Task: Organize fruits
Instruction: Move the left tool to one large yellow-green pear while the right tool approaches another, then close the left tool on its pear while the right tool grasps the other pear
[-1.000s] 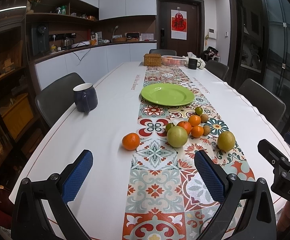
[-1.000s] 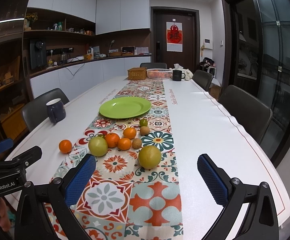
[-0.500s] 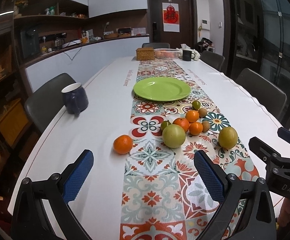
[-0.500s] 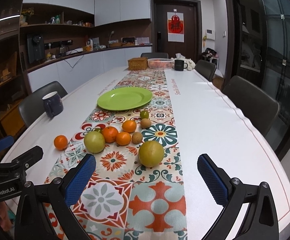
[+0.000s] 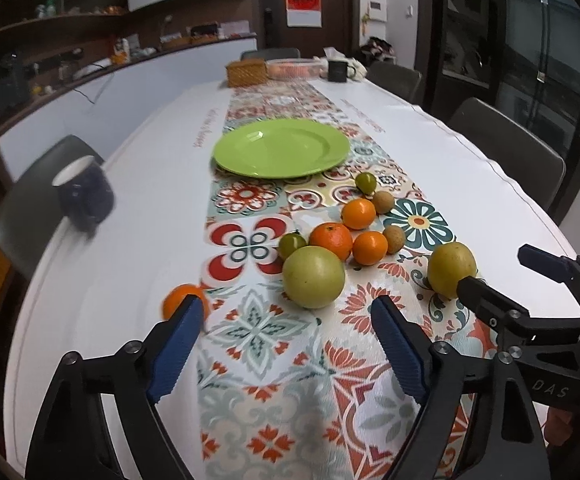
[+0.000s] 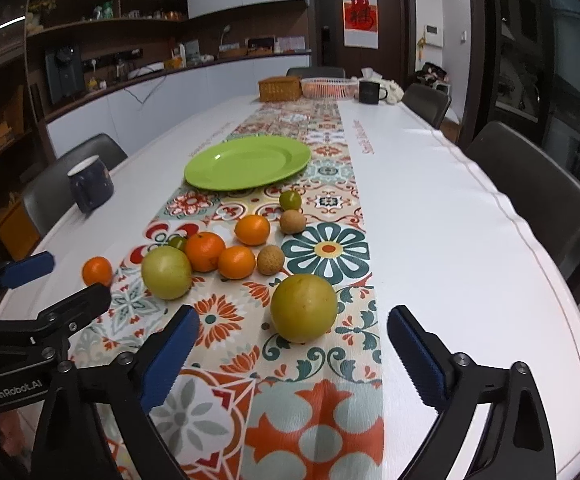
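Observation:
Several fruits lie on the patterned runner in front of an empty green plate. A large green fruit sits just ahead of my open, empty left gripper. A large yellow-green fruit sits just ahead of my open, empty right gripper. Behind them lie three oranges, small brown fruits and small green ones. A lone orange sits left, partly behind my left fingertip.
A dark blue mug stands at the table's left edge. A wicker box, pink basket and black mug stand at the far end. Chairs line both sides.
Both grippers have moved forward and lower toward the fruits. The large green fruit and the yellow-green fruit now sit closer to the open fingertips. No fruit has moved.

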Demonstrator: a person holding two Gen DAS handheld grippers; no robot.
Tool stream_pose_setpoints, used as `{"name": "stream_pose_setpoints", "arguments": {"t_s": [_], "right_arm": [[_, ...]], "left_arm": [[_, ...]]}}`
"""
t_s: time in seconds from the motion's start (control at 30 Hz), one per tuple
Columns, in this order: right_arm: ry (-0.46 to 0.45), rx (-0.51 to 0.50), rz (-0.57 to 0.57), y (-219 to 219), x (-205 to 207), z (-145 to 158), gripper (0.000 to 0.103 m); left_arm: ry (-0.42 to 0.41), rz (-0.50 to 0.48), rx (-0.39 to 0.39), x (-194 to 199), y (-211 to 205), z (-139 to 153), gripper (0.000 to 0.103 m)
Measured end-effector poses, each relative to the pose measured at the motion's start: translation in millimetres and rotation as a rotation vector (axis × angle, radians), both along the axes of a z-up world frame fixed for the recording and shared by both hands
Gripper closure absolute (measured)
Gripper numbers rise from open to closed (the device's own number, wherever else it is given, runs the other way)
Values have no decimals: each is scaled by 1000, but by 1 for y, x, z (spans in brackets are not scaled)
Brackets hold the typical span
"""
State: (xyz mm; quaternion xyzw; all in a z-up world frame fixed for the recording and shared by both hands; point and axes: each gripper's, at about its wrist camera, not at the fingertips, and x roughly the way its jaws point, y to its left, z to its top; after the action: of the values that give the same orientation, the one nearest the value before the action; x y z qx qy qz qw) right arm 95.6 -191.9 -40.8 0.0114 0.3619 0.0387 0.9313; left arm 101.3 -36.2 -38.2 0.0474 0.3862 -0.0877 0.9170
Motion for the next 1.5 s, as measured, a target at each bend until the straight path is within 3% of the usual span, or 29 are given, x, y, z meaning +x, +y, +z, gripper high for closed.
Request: {"name": "stream_pose_setpoints", "arguments": {"t_s": [0.4,0.8,0.97,1.2,1.5], "right_arm": [[153,21,7,-6,42,-30,28],[200,23,34,-3,53,-39,46],[202,18,30,-3,55,-40,52],[200,14,43,-2,55,-39,52],[155,18,65,1,51,-22,52]], "left_arm": [[115,-73,-16,51,-13,-30,32],[179,-92,-52,72,-18,-47,53],[181,-90,-56,72,-17,-49,53],[175,-86,-54,72,-16,-47,54],[123,-82,-60,64,-10,-23,54]]}}
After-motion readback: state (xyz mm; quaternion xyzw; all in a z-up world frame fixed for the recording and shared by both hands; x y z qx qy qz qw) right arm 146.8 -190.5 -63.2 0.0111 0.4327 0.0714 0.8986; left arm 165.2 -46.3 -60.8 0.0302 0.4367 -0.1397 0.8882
